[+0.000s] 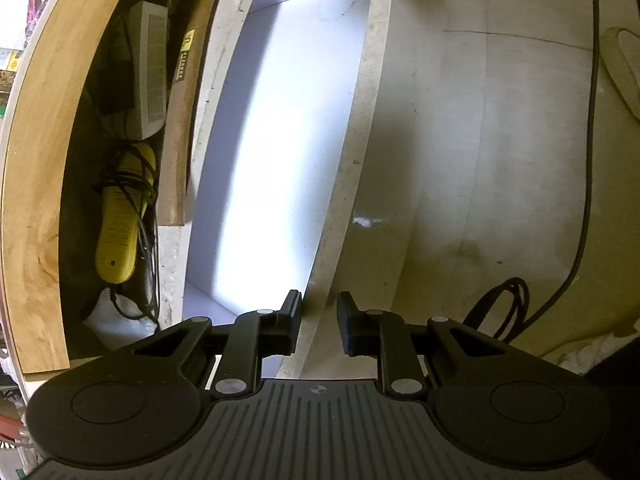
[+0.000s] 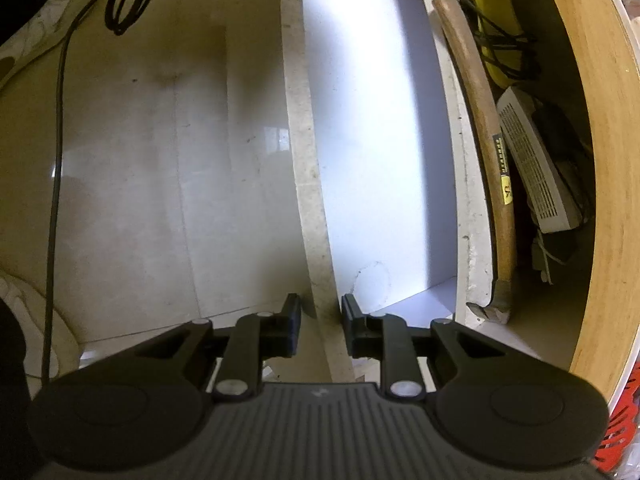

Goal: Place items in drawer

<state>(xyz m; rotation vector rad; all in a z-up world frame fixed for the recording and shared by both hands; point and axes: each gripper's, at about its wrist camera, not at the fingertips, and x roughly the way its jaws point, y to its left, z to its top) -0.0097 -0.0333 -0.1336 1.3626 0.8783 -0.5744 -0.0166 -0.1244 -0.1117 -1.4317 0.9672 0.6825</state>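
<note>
A white drawer [image 1: 280, 140] stands pulled out, its inside bare. My left gripper [image 1: 319, 320] straddles the drawer's front panel [image 1: 368, 120], one finger on each side; the jaws stand apart around the panel edge. My right gripper [image 2: 321, 324] straddles the same front panel [image 2: 304, 140] near the drawer's [image 2: 380, 140] other end, jaws apart around it. Behind the drawer, a wooden compartment holds a wooden-handled hammer [image 1: 180, 120], a yellow device [image 1: 120, 216] wound in black cable and a white box [image 1: 150, 76]. The hammer [image 2: 484, 128], yellow device [image 2: 496, 28] and white box [image 2: 532, 160] also show in the right wrist view.
The wooden cabinet wall [image 1: 36, 160] curves round the compartment. A pale tiled floor [image 1: 500, 160] lies in front of the drawer with a black cable [image 1: 588, 140] across it. The cable [image 2: 60, 120] and a pale shoe [image 2: 36, 32] show in the right view.
</note>
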